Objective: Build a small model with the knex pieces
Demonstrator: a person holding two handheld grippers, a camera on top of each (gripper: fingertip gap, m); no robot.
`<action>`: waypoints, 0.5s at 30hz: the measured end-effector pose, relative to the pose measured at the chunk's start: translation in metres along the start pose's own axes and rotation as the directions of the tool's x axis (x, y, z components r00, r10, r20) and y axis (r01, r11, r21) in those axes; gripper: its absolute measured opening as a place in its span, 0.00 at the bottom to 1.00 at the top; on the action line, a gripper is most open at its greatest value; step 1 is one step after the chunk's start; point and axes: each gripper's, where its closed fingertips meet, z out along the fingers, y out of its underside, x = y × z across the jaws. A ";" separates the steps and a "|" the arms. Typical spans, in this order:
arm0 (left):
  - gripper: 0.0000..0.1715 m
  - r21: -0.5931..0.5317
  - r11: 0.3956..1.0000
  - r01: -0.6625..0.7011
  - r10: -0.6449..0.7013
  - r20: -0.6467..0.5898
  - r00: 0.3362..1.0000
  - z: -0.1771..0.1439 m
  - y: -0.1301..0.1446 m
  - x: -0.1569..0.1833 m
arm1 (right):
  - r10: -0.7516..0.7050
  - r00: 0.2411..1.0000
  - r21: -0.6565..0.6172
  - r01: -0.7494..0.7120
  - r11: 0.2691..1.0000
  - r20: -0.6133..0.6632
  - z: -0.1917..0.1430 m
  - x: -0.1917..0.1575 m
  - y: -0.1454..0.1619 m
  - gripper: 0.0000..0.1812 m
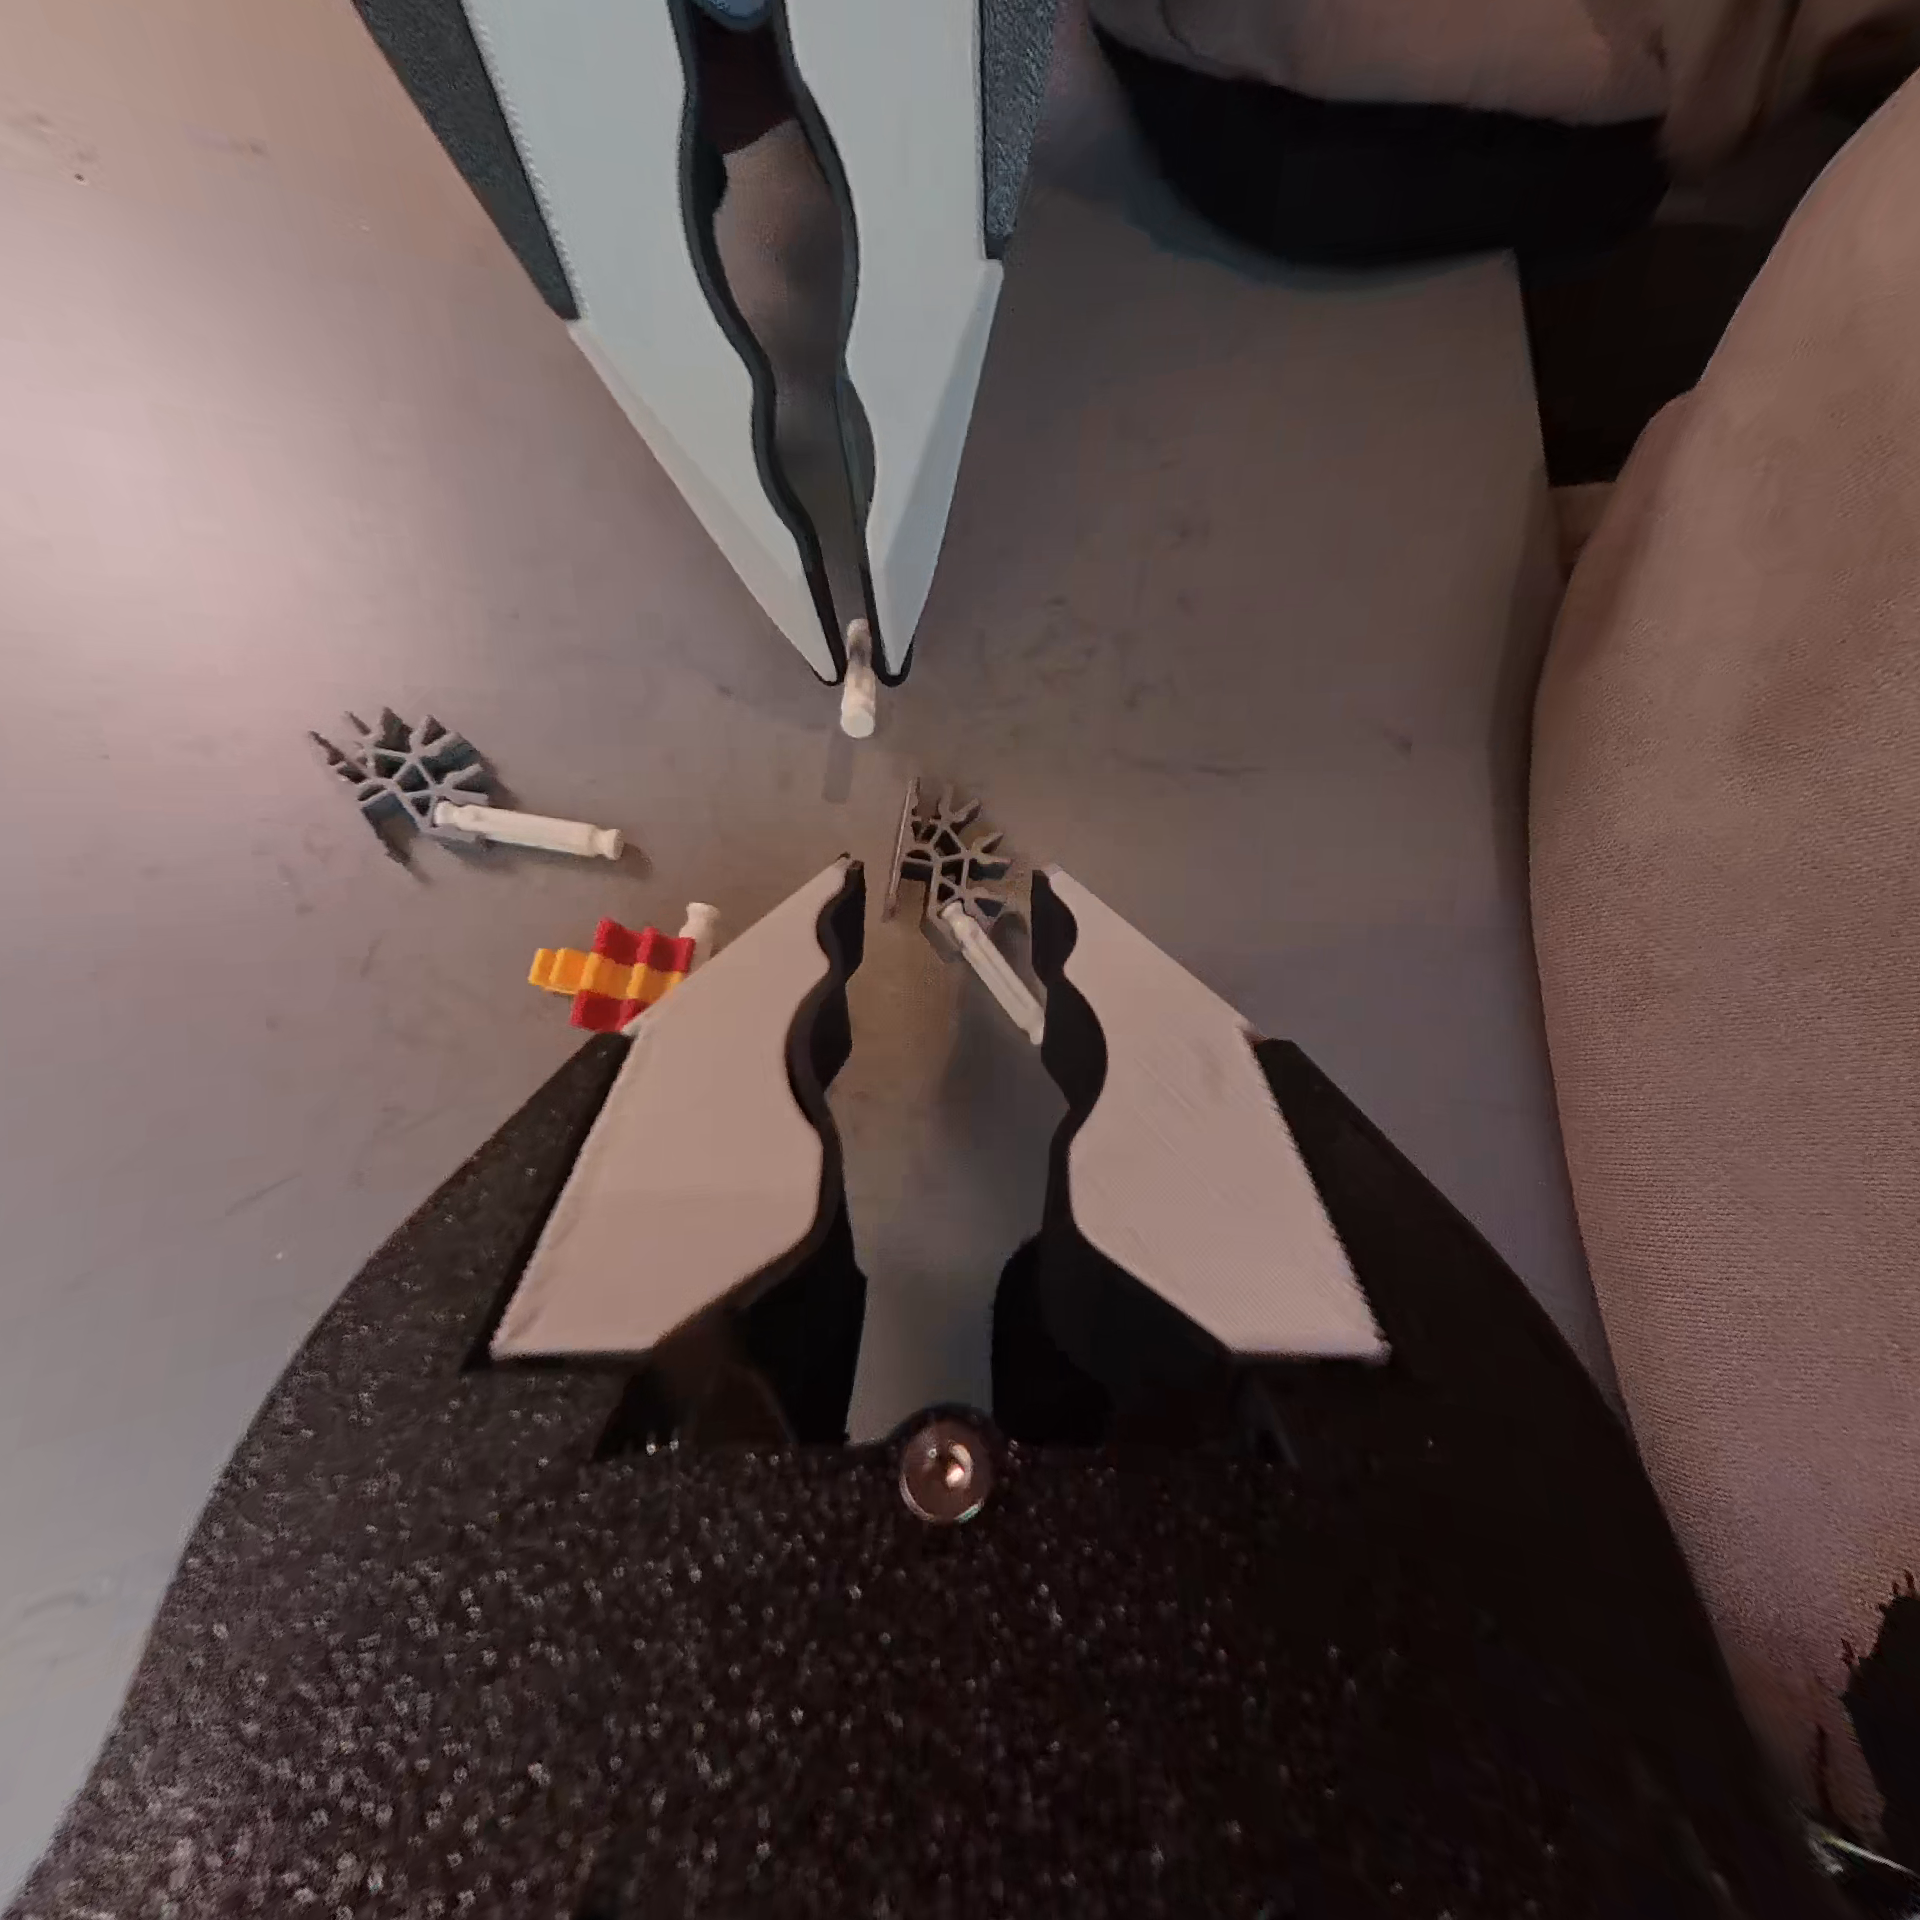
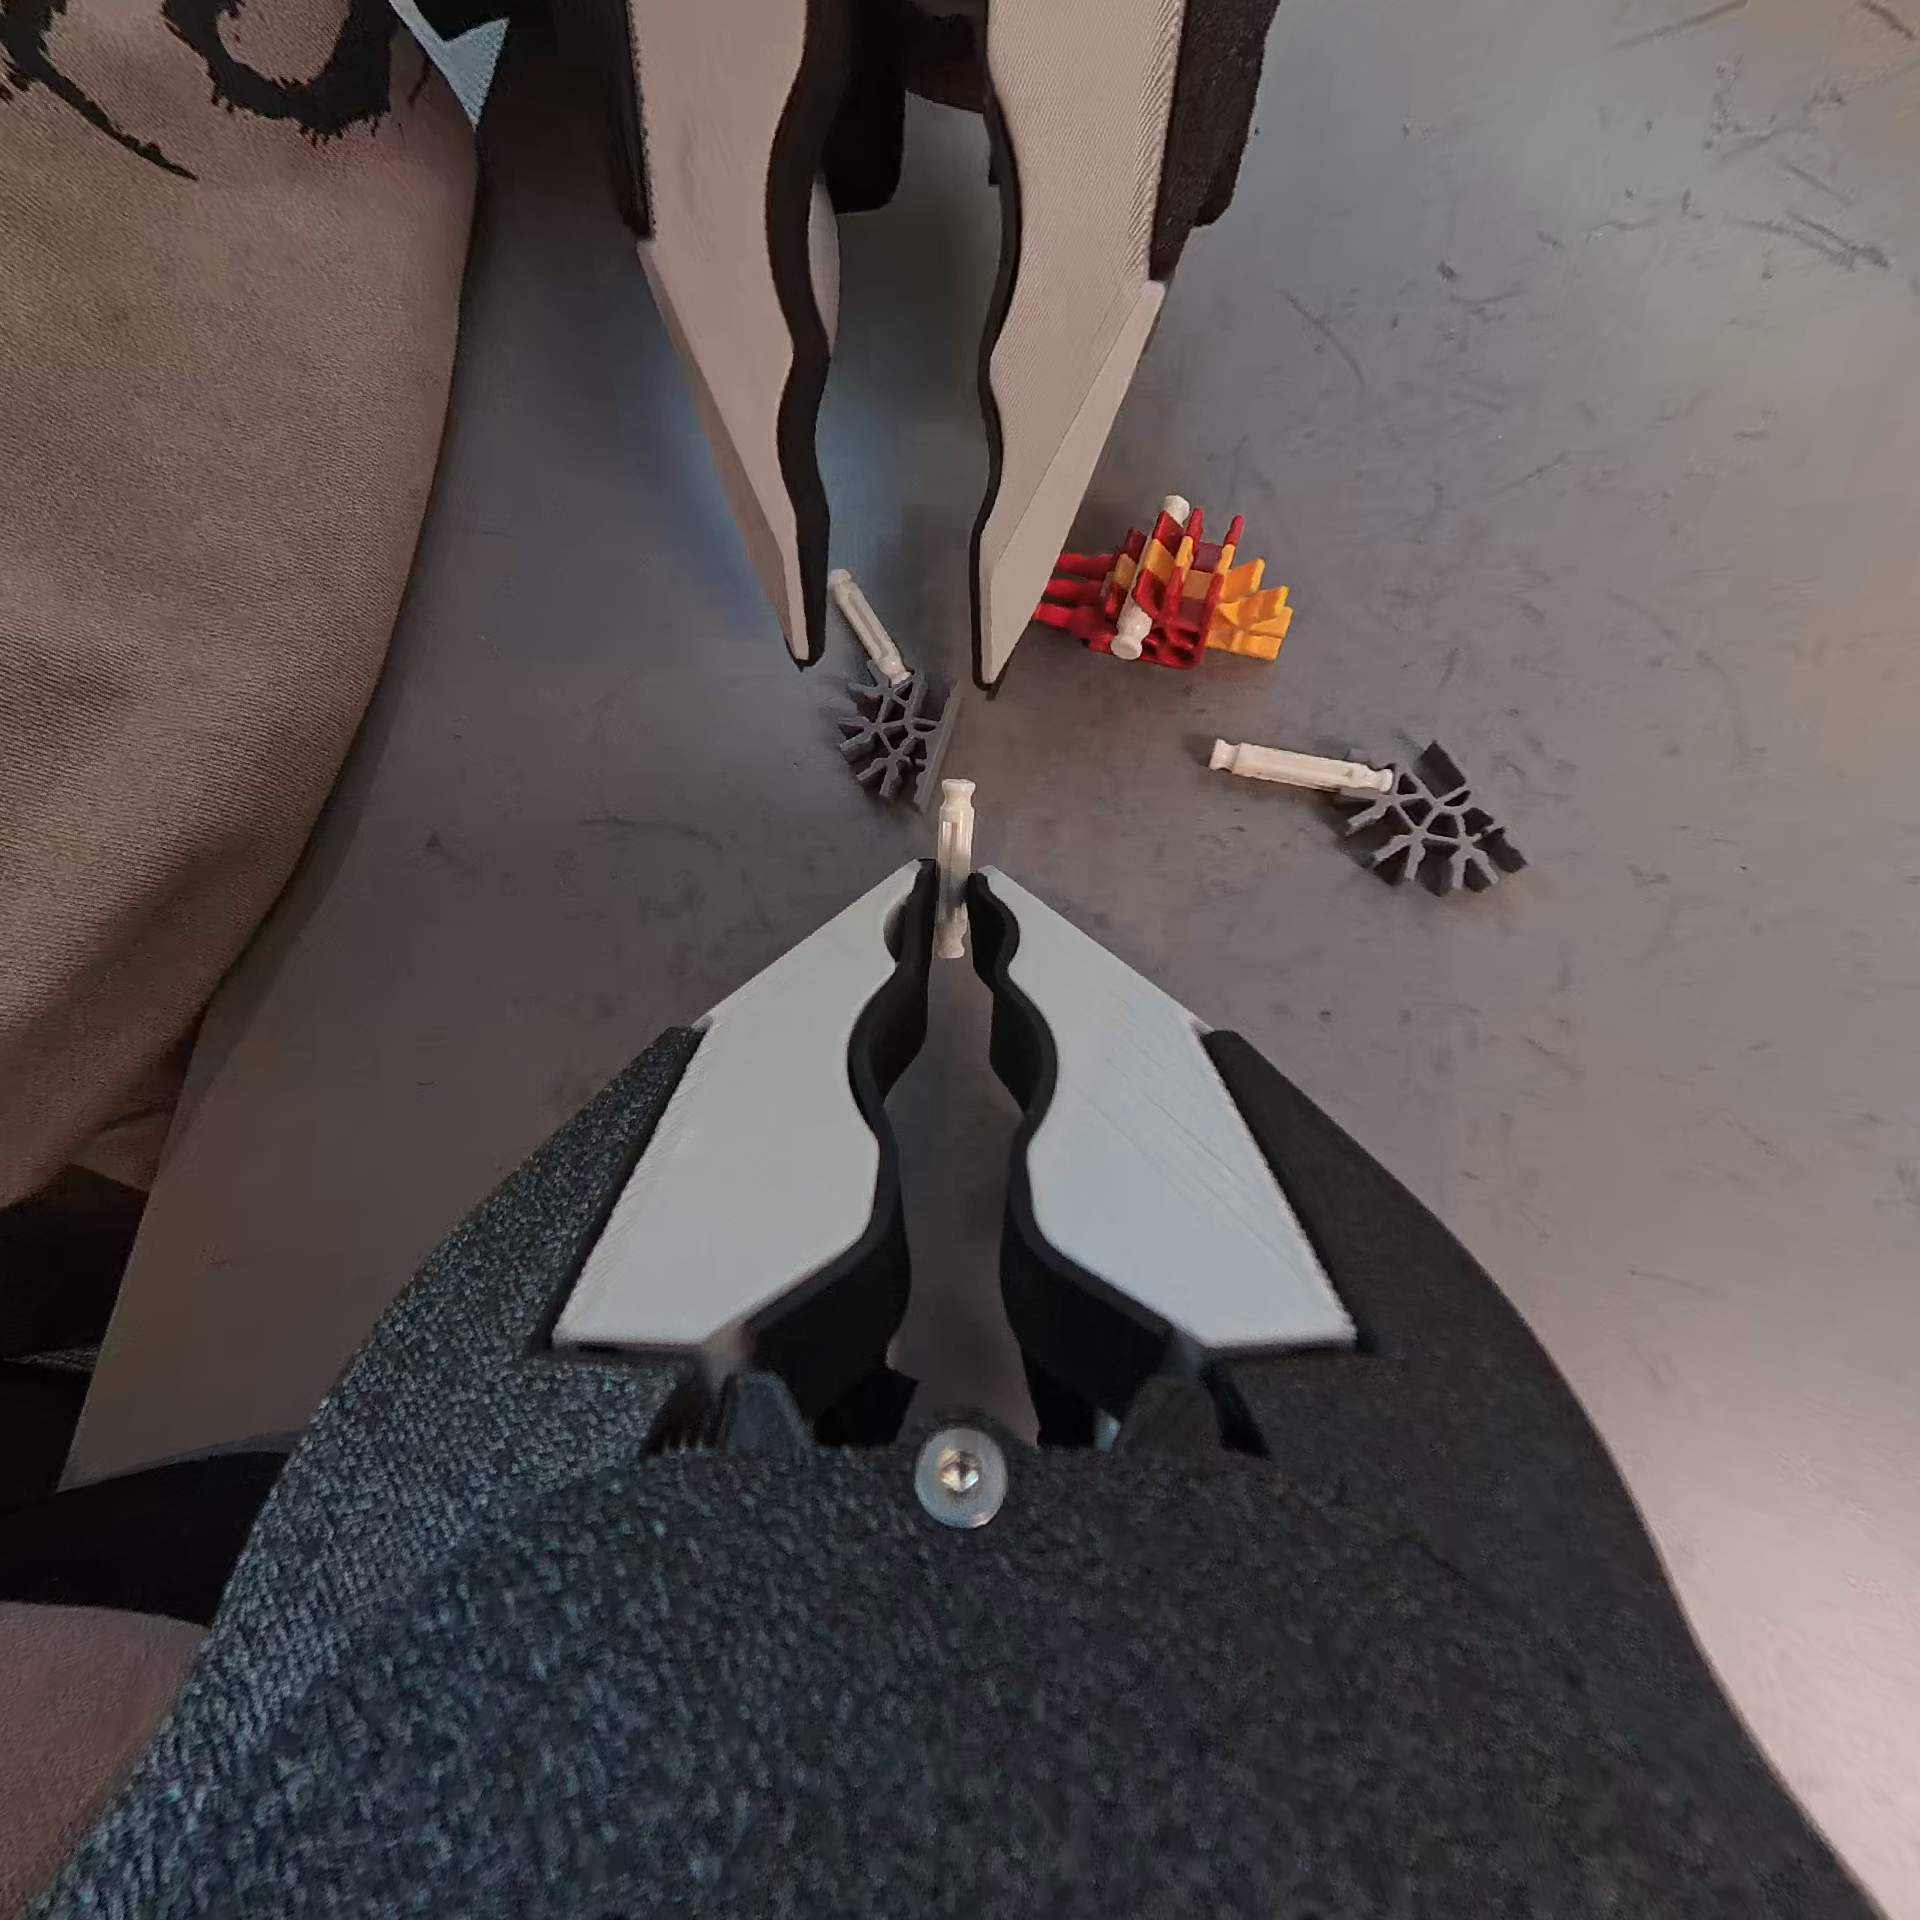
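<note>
right tongs [image 2: 945,883] clamp white rod [image 2: 952,873]; left tongs [image 1: 945,883] gape around grey connector [image 1: 951,857]

Between our facing grippers lies a snowflake connector [image 2: 896,740] with rod; right of it, a connector cluster [image 2: 1179,597] and another rodded connector [image 2: 1429,821].

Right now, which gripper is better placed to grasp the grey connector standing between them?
Left. The left gripper has open jaws flanking the grey connector, while the right gripper is shut on a white rod.
</note>
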 end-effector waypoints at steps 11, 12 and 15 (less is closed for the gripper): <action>0.14 -0.010 1.000 -0.009 0.010 0.056 0.998 0.011 0.003 -0.010 | -0.005 1.000 0.018 0.004 1.000 0.031 0.006 -0.005 -0.005 0.02; 0.14 0.012 1.000 0.011 -0.011 0.041 0.999 0.012 0.002 -0.010 | -0.006 1.000 0.021 0.006 1.000 0.019 0.005 -0.003 -0.005 0.02; 0.14 0.098 0.992 0.078 -0.077 -0.017 0.997 0.008 -0.007 -0.012 | -0.009 1.000 0.054 0.009 0.999 -0.011 0.000 0.002 -0.010 0.02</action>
